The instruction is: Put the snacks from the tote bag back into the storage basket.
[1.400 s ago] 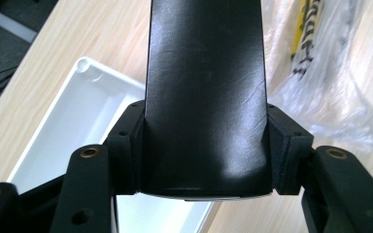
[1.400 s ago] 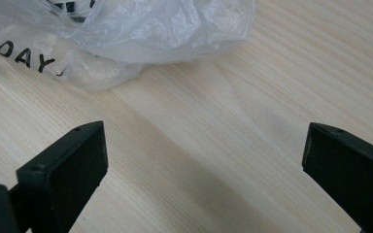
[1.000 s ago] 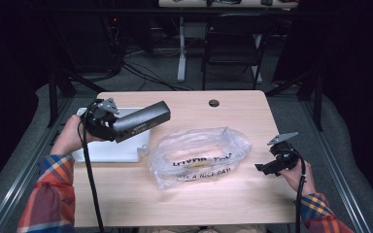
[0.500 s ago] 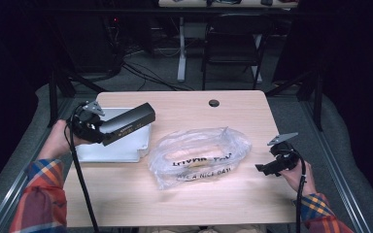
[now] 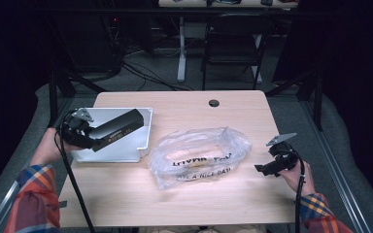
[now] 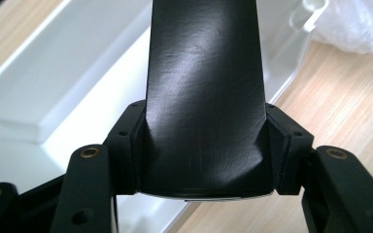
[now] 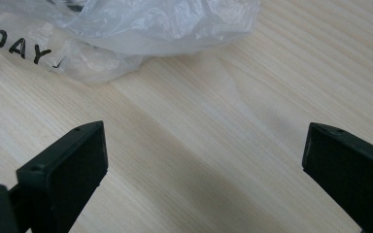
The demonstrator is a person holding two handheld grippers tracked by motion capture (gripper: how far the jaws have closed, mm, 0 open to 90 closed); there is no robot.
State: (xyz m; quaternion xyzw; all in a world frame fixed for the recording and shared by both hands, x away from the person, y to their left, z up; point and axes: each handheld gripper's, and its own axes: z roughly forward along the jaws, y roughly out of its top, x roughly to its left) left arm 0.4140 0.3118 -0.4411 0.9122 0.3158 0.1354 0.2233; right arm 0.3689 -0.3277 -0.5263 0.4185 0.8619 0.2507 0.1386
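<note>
Dark room surrounds a pale worktop [image 5: 184,194]. High view: the left tool [image 5: 85,138] clamps a black box [image 5: 116,128] above a white tray [image 5: 143,145]; the right tool [image 5: 267,169] rests beside a plastic bag [image 5: 199,155]. Left tool view: the box [image 6: 204,97] is wedged between its jaws, and a tilt could catch it on the tray wall [image 6: 291,53]. Right tool view: jaws apart, nothing between them.

The high view looks forward and down over the whole tabletop [image 5: 184,194]. The left gripper view sits close above the white tray [image 6: 43,97]; the right skims the wood, facing the plastic bag [image 7: 141,29], which all 3 share.
</note>
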